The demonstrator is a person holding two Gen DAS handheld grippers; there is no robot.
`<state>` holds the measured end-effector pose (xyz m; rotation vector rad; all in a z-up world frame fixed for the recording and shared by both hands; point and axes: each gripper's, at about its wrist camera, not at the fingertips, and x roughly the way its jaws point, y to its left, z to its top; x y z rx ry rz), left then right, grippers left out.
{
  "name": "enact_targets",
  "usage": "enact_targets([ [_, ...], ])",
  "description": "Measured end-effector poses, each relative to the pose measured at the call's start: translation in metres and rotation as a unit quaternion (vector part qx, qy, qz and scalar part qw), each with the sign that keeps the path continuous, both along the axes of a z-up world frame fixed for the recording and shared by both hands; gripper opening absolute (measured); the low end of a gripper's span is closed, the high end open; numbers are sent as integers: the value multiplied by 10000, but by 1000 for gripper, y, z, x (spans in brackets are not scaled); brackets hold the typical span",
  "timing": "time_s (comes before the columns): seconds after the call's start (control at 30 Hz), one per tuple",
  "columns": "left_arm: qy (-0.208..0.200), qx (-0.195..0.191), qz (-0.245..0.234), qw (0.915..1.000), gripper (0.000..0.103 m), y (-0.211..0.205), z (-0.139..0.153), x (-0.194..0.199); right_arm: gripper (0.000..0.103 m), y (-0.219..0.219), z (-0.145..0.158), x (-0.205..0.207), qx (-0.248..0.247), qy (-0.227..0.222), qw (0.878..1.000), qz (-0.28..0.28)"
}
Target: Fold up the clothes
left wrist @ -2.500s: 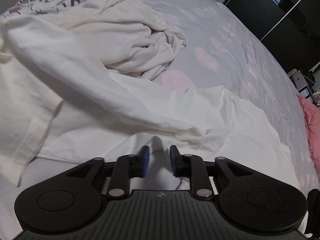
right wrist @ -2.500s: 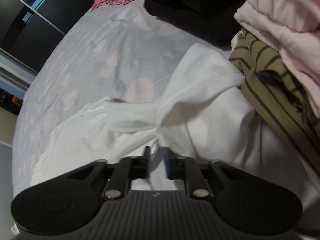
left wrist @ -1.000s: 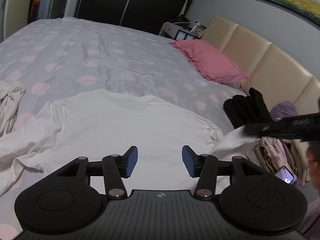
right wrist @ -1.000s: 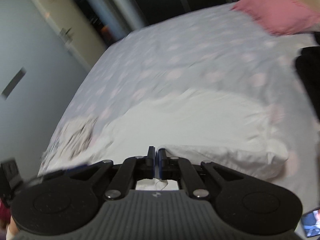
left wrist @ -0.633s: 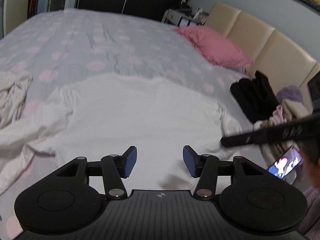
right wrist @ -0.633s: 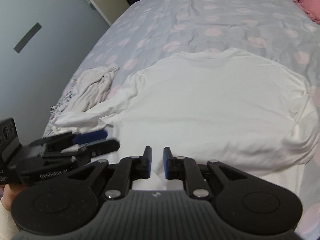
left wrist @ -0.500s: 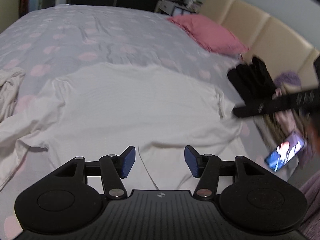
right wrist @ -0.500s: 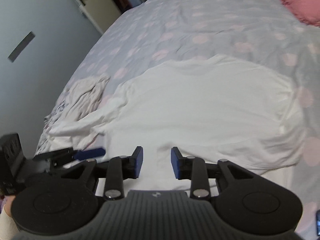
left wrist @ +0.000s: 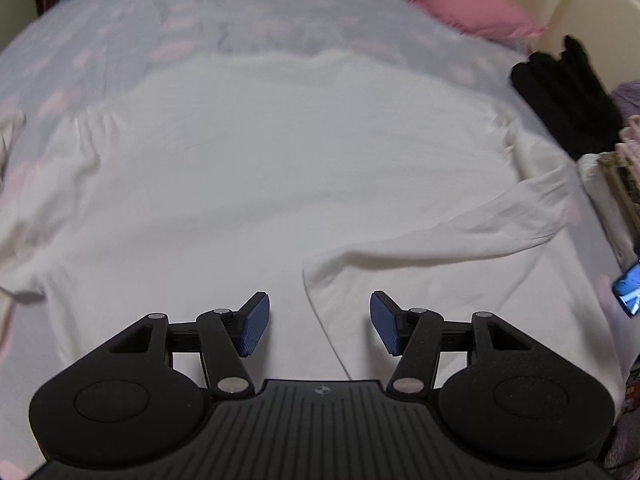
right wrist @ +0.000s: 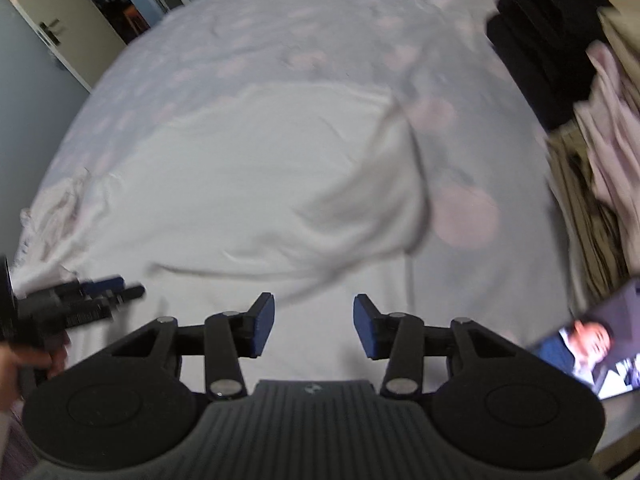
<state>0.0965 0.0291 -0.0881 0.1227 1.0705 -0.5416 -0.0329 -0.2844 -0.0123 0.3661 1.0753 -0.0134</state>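
A white long-sleeved shirt point(left wrist: 288, 168) lies spread flat on the bed, collar at the far side. Its right sleeve point(left wrist: 460, 240) is folded in across the lower body, cuff near the hem. The left gripper point(left wrist: 319, 326) hovers open over the hem, nothing between its blue pads. In the right wrist view the same shirt point(right wrist: 260, 168) fills the middle, and the right gripper point(right wrist: 314, 330) stands open above its near edge, holding nothing. The left gripper point(right wrist: 92, 294) shows at the far left of that view, held by a hand.
A grey bedsheet with pink dots point(left wrist: 168, 20) covers the bed. A pink pillow point(left wrist: 452, 0) lies at the head. Black clothing point(left wrist: 560, 92) and a pile of garments point(right wrist: 600, 140) sit on the right. A lit phone point(right wrist: 588, 352) rests near the right edge. Crumpled cream cloth point(right wrist: 44, 216) lies left.
Both grippers let go of the shirt and opened. The right one released the sleeve, which now lies across the lower body. Both have dropped closer to the hem.
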Motion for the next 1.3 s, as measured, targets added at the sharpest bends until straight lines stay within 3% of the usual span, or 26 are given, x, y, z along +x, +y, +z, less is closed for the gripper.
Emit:
enact_targets([
  [0.1,-82,134,18,9999,54,-1,-12,2,47,-6,-17,-12,-24,153,9999,32],
  [0.33,-923,359,-158,9950,54,-16,-15,-8,47,-12,-48,-34,-41,422,9990,155],
  [0.37,-972,349,-158,9945,50,-18,-15,-8,47,-13,-52,-37,-43,461,9988,173],
  [0.47,-974,243,-225,9947,19,-23,-12,-9,47,-15,-66,-47,-51,576,9981,226],
  [0.5,-975,193,-234,9948,14,-24,-10,-10,48,-16,-70,-50,-53,614,9978,244],
  [0.67,-1287,-288,-209,9910,8,-28,33,-12,47,-22,-76,-52,21,559,9982,200],
  [0.8,-1940,-621,-362,9784,8,-28,98,-15,48,-22,-75,-46,-8,400,9989,225],
  [0.93,-2593,-702,-578,9615,7,-35,169,-16,47,-26,-73,-34,-56,164,9997,180],
  [1.1,-3457,-198,-1105,9316,7,-60,233,-26,47,-31,-65,-13,-122,-353,9991,179],
  [1.2,-3872,281,-1412,9107,8,-77,251,-35,47,-32,-64,8,-367,-604,9971,295],
  [1.3,-4035,560,-1608,8990,8,-90,261,-39,47,-38,-63,28,-557,-885,9935,451],
])
